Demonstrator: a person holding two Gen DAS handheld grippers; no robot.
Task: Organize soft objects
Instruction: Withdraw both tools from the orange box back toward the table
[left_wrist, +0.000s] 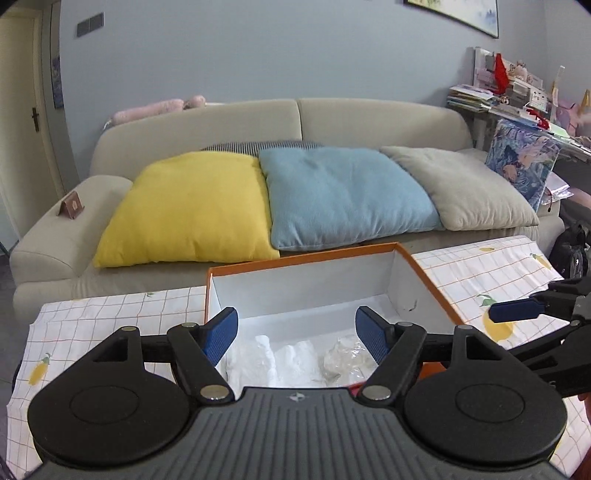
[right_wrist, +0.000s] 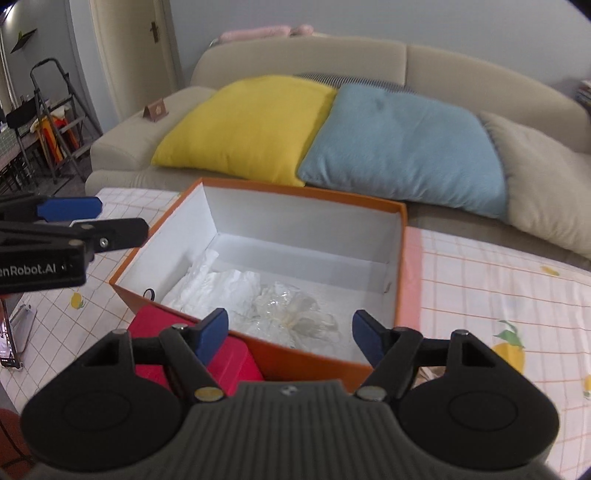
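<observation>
An orange box (left_wrist: 303, 258) with a white inside stands open on a table with a lemon-print cloth (left_wrist: 480, 266). In it lie crumpled white soft material (left_wrist: 280, 354) and a crinkled clear plastic bag (left_wrist: 343, 356). My left gripper (left_wrist: 295, 317) hangs over the box's near end, open, with nothing between its blue pads. My right gripper (right_wrist: 290, 317) is open and empty above the box's (right_wrist: 291, 192) near wall, over the bag (right_wrist: 295, 306) and the white material (right_wrist: 218, 288). The left gripper (right_wrist: 123, 218) shows at the left edge of the right wrist view.
A red soft item (right_wrist: 236, 362) lies against the box's near left side. Behind the table a beige sofa holds a yellow pillow (left_wrist: 192, 206), a blue pillow (left_wrist: 340, 192) and a beige pillow (left_wrist: 469, 184). A cluttered shelf (left_wrist: 517, 99) stands right, a stepladder (right_wrist: 55, 110) far left.
</observation>
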